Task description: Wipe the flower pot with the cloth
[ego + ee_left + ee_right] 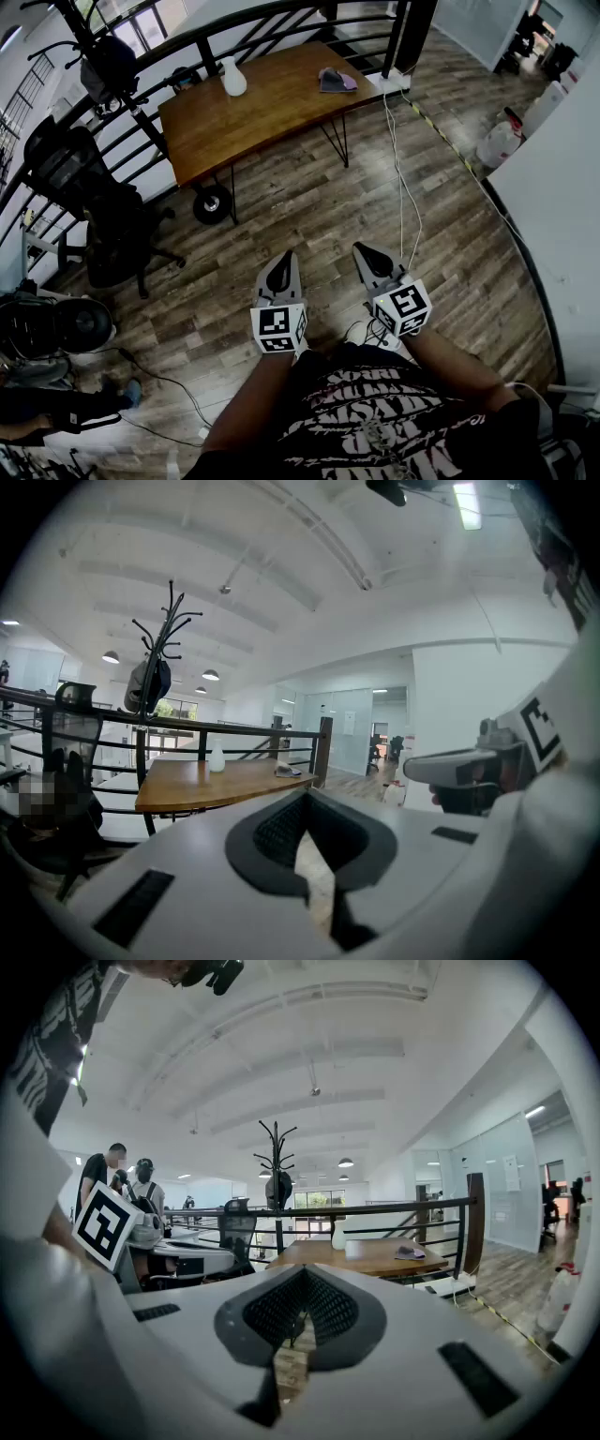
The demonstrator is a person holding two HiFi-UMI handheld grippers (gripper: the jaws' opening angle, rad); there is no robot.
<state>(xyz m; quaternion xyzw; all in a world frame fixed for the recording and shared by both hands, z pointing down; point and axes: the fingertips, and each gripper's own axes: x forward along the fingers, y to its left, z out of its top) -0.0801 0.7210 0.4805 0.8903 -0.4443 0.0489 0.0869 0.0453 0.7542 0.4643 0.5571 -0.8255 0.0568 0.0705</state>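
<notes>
Both grippers are held low in front of the person, over bare wood floor and well apart from the desk [272, 108]. Left gripper [284, 259]: jaws together, nothing between them. Right gripper [365, 251]: jaws together, likewise empty. Both point ahead toward the desk. The flower pot [232, 78] is white and stands upright near the desk's far left part, long axis vertical. The cloth [336, 81] is a crumpled heap on the far right part, close to the railing post and well apart from the pot. The cloth lies ahead and slightly right, so the right gripper looks the nearer one for it, with the left better placed for the pot. At this range I cannot make out the cloth's folds or edges, nor the pot's mouth. A white cable [401, 178] crosses the floor on the right-hand approach.
</notes>
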